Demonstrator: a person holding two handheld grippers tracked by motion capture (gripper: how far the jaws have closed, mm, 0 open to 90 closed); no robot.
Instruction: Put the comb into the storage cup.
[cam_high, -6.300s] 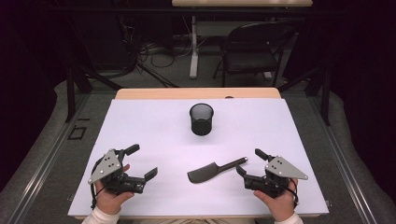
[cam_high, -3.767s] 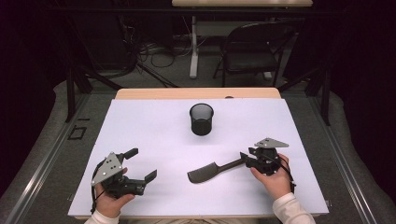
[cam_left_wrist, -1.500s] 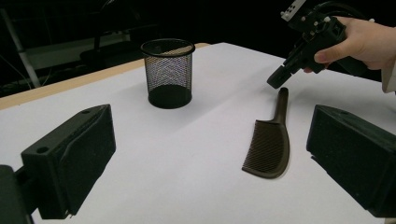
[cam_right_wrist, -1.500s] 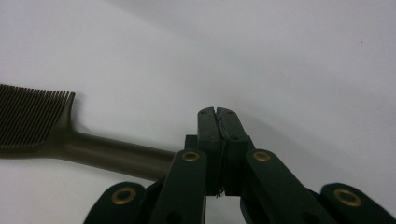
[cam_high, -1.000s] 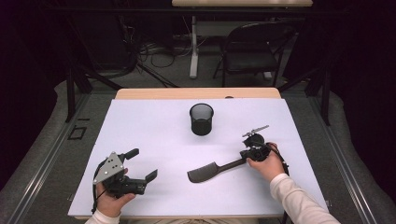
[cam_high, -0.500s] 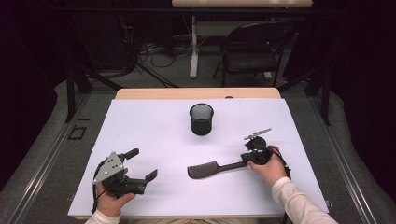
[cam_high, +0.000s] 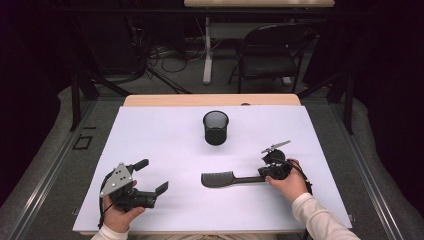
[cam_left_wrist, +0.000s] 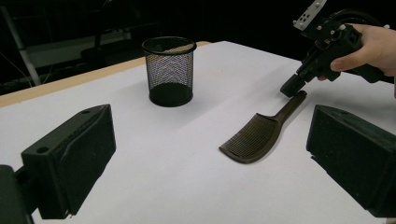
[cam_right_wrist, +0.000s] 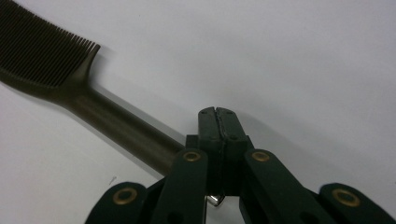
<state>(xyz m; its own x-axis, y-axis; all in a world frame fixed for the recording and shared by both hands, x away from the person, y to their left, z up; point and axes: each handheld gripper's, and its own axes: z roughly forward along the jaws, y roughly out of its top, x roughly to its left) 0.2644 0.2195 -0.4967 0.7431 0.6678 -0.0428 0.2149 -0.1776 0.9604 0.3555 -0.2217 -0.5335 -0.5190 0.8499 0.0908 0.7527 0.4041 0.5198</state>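
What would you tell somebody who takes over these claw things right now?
Left claw: open and holding nothing, low over the front left of the white table.
Right claw: jaws shut, tip down at the handle end of the dark flat plastic comb. I cannot tell whether it pinches the handle.
The comb lies flat, teeth end to the left. The black wire-mesh cup stands upright behind it, apart, and looks empty.
Done: the right claw is at the handle.
Left: probably grip firmly, lift the comb and stand it in the cup.
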